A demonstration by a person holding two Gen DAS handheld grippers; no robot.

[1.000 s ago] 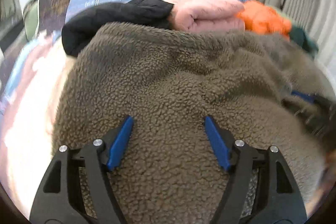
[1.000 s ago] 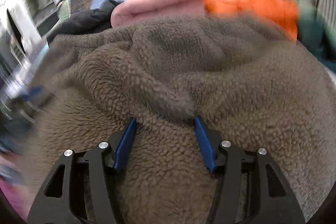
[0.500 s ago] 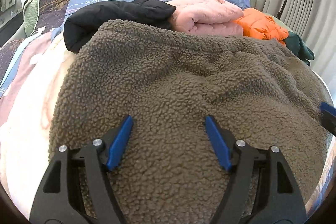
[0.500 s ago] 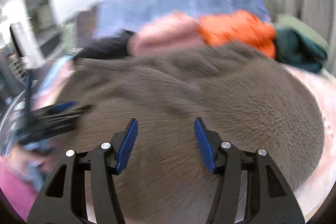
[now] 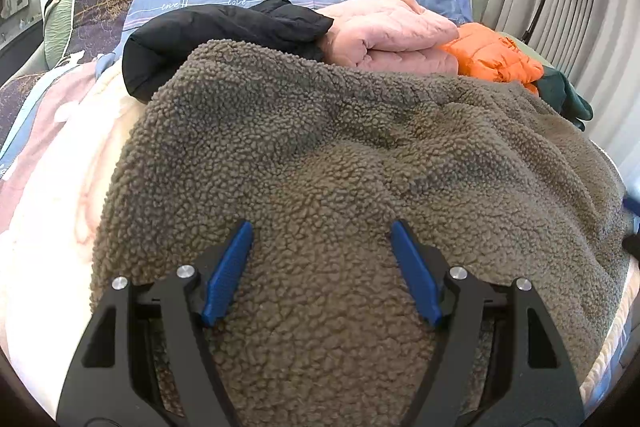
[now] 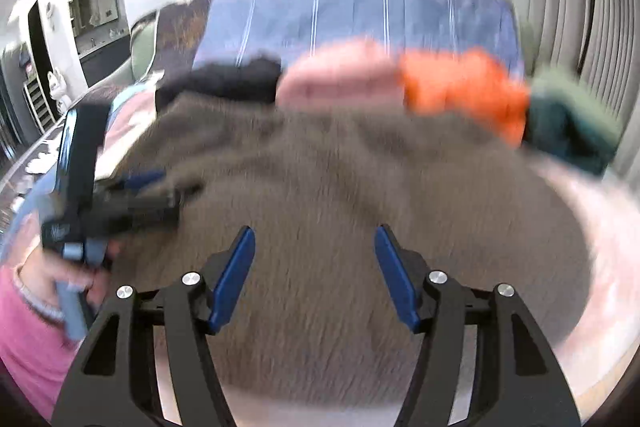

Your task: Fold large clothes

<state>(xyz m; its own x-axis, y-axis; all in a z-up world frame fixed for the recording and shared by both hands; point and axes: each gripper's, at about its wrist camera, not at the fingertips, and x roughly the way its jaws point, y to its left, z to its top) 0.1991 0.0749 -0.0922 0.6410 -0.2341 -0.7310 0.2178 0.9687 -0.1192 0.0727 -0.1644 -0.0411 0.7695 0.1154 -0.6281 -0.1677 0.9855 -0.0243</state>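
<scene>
I saw the brown fleece garment [image 5: 340, 155] spread in a rumpled heap over the bed [image 5: 44, 211], its curly pile thick and bumpy, with black [image 5: 208, 31], pink [image 5: 392, 35] and orange [image 5: 492, 55] jackets folded just behind it. My left wrist view was sharp; the right wrist view was blurred, yet only there I saw the hand [image 6: 76, 267] holding the left tongs [image 6: 160, 183]. Both the left tongs [image 5: 320, 259] and right tongs [image 6: 314, 267] stood wide apart over the fleece, holding nothing.
</scene>
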